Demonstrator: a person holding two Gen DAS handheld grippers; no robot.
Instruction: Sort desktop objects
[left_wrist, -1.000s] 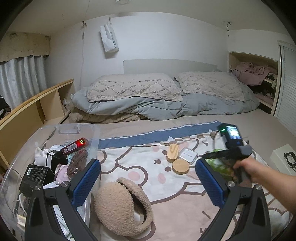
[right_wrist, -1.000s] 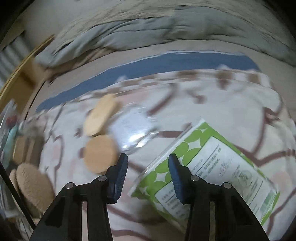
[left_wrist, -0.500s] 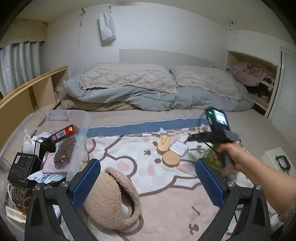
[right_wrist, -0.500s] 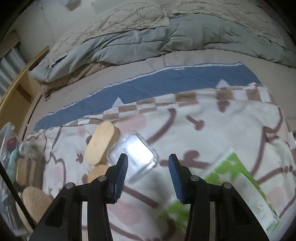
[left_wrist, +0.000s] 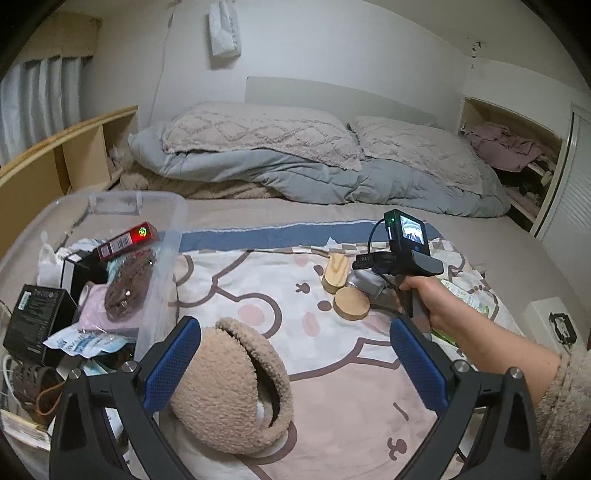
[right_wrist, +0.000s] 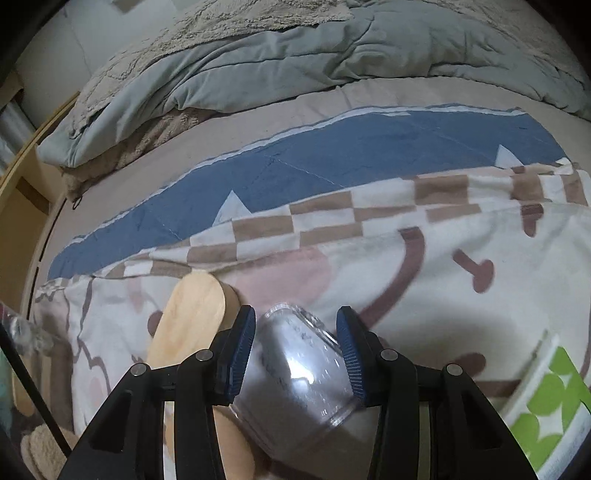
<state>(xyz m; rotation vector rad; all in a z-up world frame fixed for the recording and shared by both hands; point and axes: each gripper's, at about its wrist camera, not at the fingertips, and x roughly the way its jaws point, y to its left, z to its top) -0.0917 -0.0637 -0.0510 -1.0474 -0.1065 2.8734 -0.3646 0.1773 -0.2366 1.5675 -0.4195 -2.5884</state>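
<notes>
My right gripper (right_wrist: 296, 350) is open, its blue pads on either side of a clear plastic case (right_wrist: 295, 369) that lies on the patterned blanket; the pads do not seem to press it. The case also shows in the left wrist view (left_wrist: 365, 282), under the hand-held right gripper (left_wrist: 402, 258). An oval wooden piece (right_wrist: 192, 321) lies just left of the case, and a round wooden disc (left_wrist: 351, 304) sits in front of it. My left gripper (left_wrist: 295, 363) is open and empty above fuzzy beige earmuffs (left_wrist: 232, 387).
A clear storage bin (left_wrist: 159, 229) at the left holds black boxes, a red box (left_wrist: 127, 238), packets and a brown item. A green-and-white packet (right_wrist: 546, 398) lies right of the case. A white box (left_wrist: 550, 325) sits at the far right. Pillows and a grey duvet (left_wrist: 295, 170) lie behind.
My right gripper has moved away from the green packet, forward and left, and now straddles the clear case. My left gripper has risen and drawn back slightly over the earmuffs.
</notes>
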